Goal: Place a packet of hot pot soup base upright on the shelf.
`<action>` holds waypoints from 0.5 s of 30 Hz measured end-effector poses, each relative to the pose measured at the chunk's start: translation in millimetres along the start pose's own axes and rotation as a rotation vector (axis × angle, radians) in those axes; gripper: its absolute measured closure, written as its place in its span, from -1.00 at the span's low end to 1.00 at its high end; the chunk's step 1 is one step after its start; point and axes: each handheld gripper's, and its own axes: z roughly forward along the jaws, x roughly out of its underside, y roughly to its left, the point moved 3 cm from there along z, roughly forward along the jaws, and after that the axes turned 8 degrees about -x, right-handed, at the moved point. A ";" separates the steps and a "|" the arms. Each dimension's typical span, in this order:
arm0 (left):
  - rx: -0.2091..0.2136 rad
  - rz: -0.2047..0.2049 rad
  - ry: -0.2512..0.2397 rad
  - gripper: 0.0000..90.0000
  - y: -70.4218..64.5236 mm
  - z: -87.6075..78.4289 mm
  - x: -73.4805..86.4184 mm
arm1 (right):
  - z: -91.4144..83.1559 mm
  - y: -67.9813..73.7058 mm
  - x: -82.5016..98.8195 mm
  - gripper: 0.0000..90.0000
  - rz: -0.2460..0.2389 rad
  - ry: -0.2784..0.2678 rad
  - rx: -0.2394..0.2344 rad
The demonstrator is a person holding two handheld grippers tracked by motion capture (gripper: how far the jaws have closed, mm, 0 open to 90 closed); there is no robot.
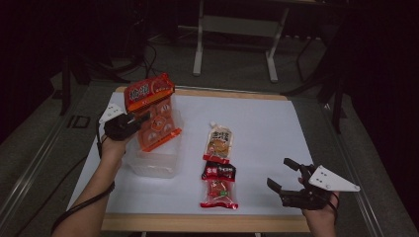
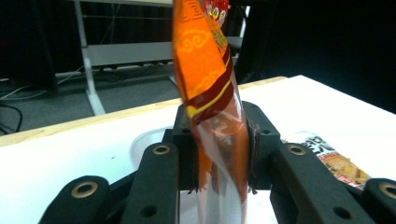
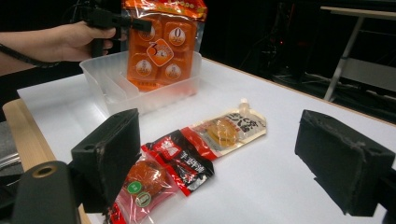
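Jaws of the left gripper (image 1: 129,122) pinch the orange plastic snack bag (image 1: 154,114), light and limp, upper left, above the clear plastic tub (image 1: 154,165); right gripper (image 1: 289,180) jaws spread, empty.

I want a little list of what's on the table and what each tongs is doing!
left tongs: shut on the orange snack bag, holding it upright over the clear plastic bin
right tongs: open, holding nothing, near the table's front right
spouted pouch: lying flat mid-table
red and black packet: lying flat just in front of the pouch, touching it
table: white top with a wooden edge
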 end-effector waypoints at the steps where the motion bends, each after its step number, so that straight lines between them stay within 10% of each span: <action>1: 0.000 0.000 0.004 0.55 1.8 -0.6 1.0 | -0.2 -0.1 0.1 -0.69 0.001 0.001 0.001; 15: 0.014 -0.038 -0.004 -0.78 -3.8 -10.2 -13.0 | -1.1 -0.8 0.2 -0.68 0.003 -0.003 0.004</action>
